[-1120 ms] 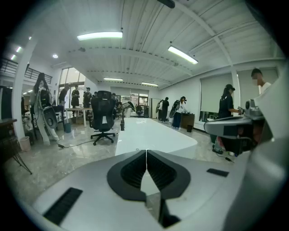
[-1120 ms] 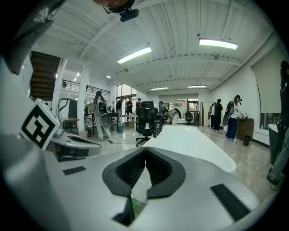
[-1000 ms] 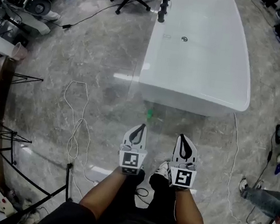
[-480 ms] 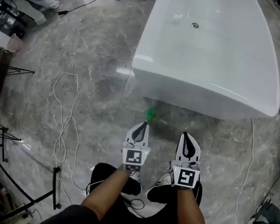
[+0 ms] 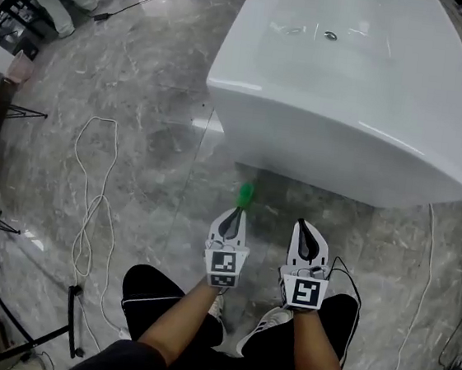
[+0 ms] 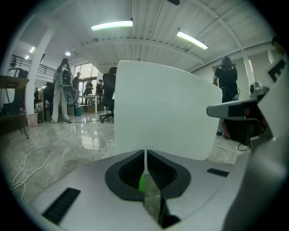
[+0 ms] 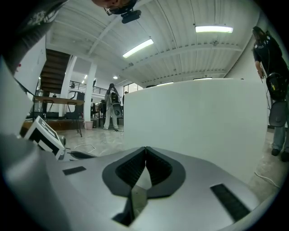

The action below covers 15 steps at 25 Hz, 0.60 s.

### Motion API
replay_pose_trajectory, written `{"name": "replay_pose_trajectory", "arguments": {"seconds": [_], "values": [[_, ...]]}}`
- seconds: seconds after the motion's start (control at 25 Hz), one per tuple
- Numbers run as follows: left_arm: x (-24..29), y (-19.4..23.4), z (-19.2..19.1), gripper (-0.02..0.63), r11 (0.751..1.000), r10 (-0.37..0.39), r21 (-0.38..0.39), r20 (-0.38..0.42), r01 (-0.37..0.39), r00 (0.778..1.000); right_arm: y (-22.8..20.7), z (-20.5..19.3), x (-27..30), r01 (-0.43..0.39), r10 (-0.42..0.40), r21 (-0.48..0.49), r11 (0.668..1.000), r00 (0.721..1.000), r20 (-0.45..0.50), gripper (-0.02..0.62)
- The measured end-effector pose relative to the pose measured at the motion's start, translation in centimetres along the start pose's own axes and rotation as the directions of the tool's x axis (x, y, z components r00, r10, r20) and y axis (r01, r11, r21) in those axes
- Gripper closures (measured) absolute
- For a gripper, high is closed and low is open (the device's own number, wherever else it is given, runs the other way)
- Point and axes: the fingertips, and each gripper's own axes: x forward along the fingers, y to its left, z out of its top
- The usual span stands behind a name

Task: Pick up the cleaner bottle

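Left tool point(image 5: 232, 215): jaws closed, nothing gripped. Right tool point(image 5: 304, 227): jaws closed, empty, level with left, both pointing toward white tabletop point(image 5: 350, 86).

Cleaner bottle point(image 5: 246, 194): small green shape on grey floor point(image 5: 138, 128), just ahead of left tool tips, near tabletop base; body detail too small to tell.

Judged step: approach, grasp not yet begun.

Risk: closed tips reaching bottle first would tip it or push it under tabletop. Cause: jaws not opened before contact.
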Motion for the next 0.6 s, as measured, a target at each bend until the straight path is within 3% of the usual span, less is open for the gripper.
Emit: {"name": "replay_pose_trajectory", "arguments": {"seconds": [0.08,0.16,0.36,0.6], "values": [[0.6,0.2,-1.7,0.586,1.000,0.002,0.005,0.001,-0.002,1.000,0.3,-1.2,0.4,-0.012,0.012,-0.001,1.000,1.000,0.003,0.578],[1.6,0.5,-3.3,0.498,1.000,0.003,0.009,-0.002,-0.003,1.000,1.0,-2.3,0.9,-0.033,0.033,-0.005,0.999,0.999,0.003,0.578],[4.0,1.3,-6.5,0.382,1.000,0.016,-0.003,-0.017,-0.016,1.000,2.4,-4.3,1.1,-0.084,0.084,0.005,0.996,0.996,-0.003,0.578],[7.5,1.5,-10.2,0.345,1.000,0.010,0.026,-0.067,-0.009,0.998,2.6,-4.5,1.5,-0.096,0.096,0.011,0.995,0.995,0.007,0.578]]}}
